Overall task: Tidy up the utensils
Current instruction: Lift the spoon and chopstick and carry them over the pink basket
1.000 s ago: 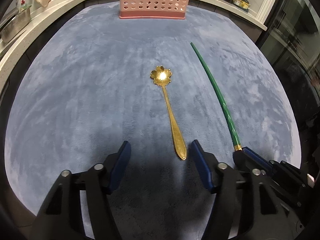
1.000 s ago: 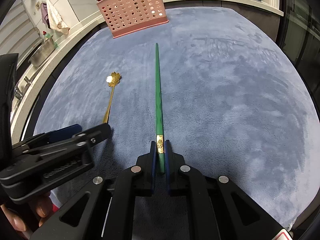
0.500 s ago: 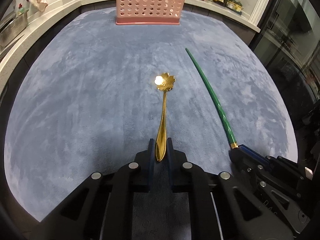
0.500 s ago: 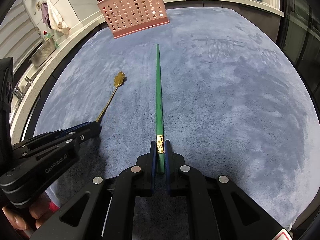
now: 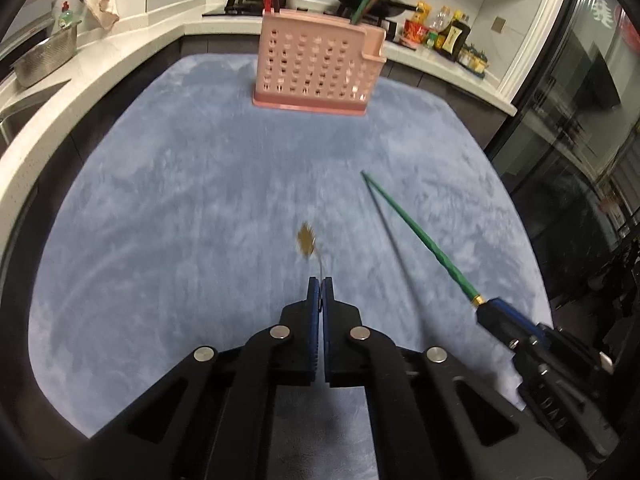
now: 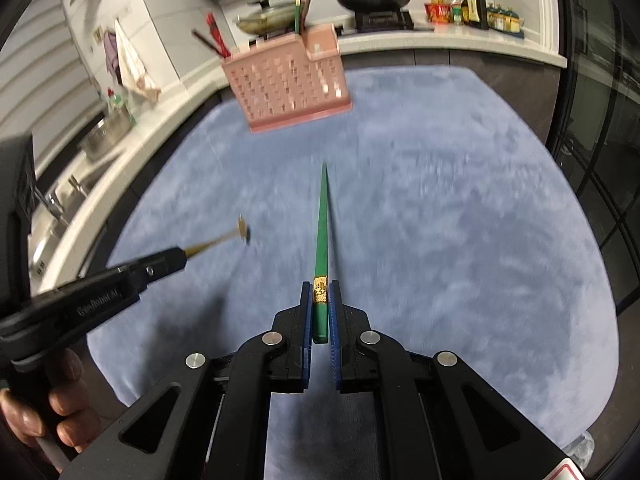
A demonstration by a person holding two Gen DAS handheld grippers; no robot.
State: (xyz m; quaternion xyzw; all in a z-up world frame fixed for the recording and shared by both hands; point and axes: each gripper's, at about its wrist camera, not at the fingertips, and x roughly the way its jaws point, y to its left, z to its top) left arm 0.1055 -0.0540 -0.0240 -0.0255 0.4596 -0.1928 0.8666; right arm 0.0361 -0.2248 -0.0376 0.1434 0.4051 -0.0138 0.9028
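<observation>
While both tools hang above the blue mat point(image 5: 160, 240), the left gripper point(image 5: 320, 284) pinches the gold spoon point(image 5: 307, 242) and the right gripper point(image 6: 320, 292) pinches the green chopstick point(image 6: 321, 232), short of the pink basket point(image 5: 316, 68).

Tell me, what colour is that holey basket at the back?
Pink basket, clearest in the left wrist view.

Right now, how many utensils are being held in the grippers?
2. A gold spoon in the left gripper, and a green chopstick in the right gripper. More utensils stand in the pink holder.
</observation>
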